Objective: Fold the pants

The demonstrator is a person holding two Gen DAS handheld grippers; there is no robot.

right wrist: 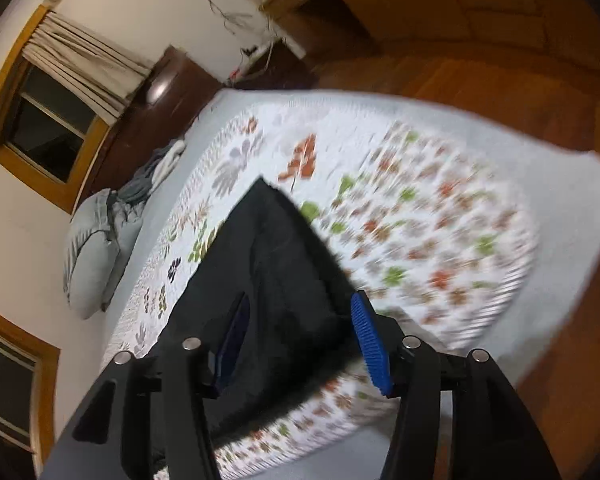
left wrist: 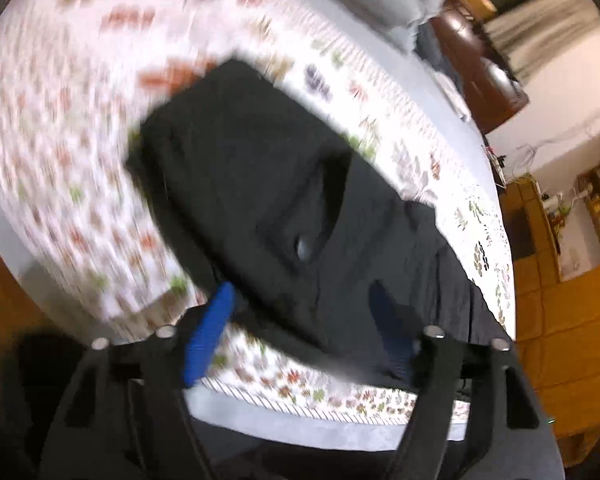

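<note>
Black pants (left wrist: 260, 184) lie on a bed with a leaf-patterned cover (left wrist: 60, 120); a back pocket with a button shows. My left gripper (left wrist: 300, 320) is open over the near end of the pants, its blue pads (left wrist: 212, 332) spread apart. In the right wrist view the pants (right wrist: 276, 264) lie folded lengthwise on the cover (right wrist: 440, 220). My right gripper (right wrist: 300, 344) is open above the pants' near end, blue pads (right wrist: 370, 344) wide apart, nothing held. Both views are blurred by motion.
A grey pillow (right wrist: 92, 248) and bundled clothes lie at the bed's head near a dark wooden headboard (right wrist: 160, 92). A window with a curtain (right wrist: 48, 92) is beyond. Wooden floor (right wrist: 520, 80) surrounds the bed. Shelves stand by the wall (left wrist: 596, 208).
</note>
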